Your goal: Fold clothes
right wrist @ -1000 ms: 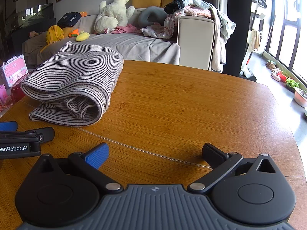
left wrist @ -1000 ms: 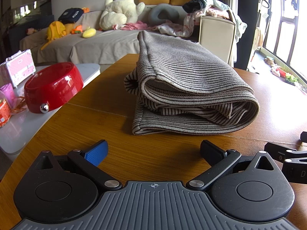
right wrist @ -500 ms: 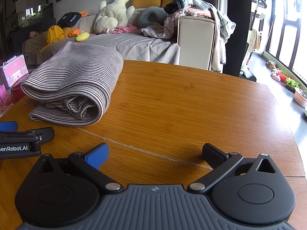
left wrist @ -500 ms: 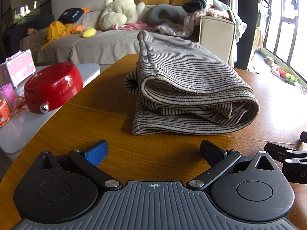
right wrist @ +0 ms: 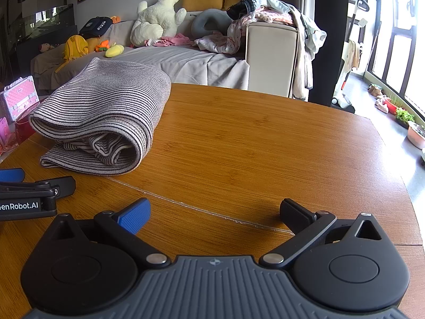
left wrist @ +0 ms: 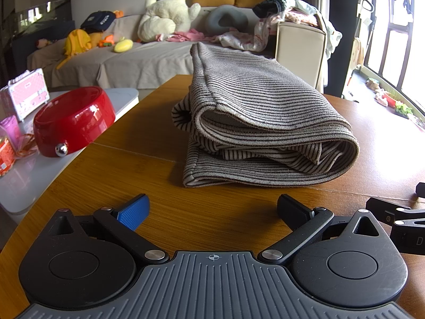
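The folded striped garment lies on the wooden table, ahead of the left gripper and to the far left of the right gripper, and both grippers rest low near the table edge with fingers spread wide, holding nothing.

Daylight from window at right, glare on table, fisheye-bent edges, sharp.
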A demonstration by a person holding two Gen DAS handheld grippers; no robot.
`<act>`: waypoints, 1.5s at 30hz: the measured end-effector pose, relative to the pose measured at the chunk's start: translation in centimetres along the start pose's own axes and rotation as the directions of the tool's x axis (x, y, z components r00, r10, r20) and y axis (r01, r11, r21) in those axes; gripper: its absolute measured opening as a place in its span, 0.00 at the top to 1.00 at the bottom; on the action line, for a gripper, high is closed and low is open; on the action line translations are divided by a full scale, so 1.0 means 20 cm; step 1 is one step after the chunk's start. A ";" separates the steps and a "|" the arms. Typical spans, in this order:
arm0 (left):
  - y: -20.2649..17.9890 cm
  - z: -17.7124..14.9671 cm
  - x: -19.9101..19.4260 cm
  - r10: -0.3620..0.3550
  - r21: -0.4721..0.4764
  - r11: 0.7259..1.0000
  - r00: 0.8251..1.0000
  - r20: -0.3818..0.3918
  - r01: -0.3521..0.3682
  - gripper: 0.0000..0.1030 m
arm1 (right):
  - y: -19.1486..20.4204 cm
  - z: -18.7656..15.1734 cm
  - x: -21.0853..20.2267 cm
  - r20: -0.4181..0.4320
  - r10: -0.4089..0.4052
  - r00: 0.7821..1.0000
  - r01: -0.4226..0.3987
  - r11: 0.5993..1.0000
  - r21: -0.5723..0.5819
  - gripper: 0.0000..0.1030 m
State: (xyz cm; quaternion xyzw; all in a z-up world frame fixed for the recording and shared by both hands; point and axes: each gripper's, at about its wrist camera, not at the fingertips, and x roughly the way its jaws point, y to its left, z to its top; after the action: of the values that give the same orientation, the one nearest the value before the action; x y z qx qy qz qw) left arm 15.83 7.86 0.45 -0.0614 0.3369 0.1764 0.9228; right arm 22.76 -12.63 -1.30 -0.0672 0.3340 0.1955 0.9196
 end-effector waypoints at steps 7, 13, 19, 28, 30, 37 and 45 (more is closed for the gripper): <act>0.00 0.00 0.00 0.000 0.000 1.000 1.000 0.000 0.000 0.00 | 0.00 0.00 0.00 0.000 0.000 1.000 0.000 1.000 0.000 0.00; 0.00 0.00 0.00 0.000 0.000 1.000 1.000 0.000 0.000 0.00 | 0.00 0.00 0.00 0.000 0.000 1.000 0.000 1.000 0.000 0.00; 0.00 0.00 0.00 0.000 0.000 1.000 1.000 0.000 0.000 0.00 | 0.00 0.00 0.00 0.000 0.000 1.000 0.000 1.000 0.000 0.00; 0.00 0.00 0.00 0.000 0.000 1.000 1.000 0.000 0.000 0.00 | 0.00 0.00 0.00 0.000 0.000 1.000 0.000 1.000 0.000 0.00; 0.00 0.00 0.00 0.000 0.000 1.000 1.000 0.000 0.000 0.00 | 0.00 0.00 0.00 0.000 0.000 1.000 0.000 1.000 0.000 0.00; 0.00 0.00 0.00 0.000 0.000 1.000 1.000 0.000 0.000 0.00 | 0.00 0.00 0.00 0.000 0.000 1.000 0.000 1.000 0.000 0.00; 0.00 0.00 0.00 0.000 0.000 1.000 1.000 0.000 0.000 0.00 | 0.00 0.00 0.00 0.000 0.000 1.000 0.000 1.000 0.000 0.00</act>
State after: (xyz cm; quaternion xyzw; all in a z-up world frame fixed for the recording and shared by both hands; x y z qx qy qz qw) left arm 15.79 7.91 0.45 -0.0615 0.3367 0.1764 0.9229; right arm 22.76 -12.61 -1.29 -0.0672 0.3341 0.1954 0.9196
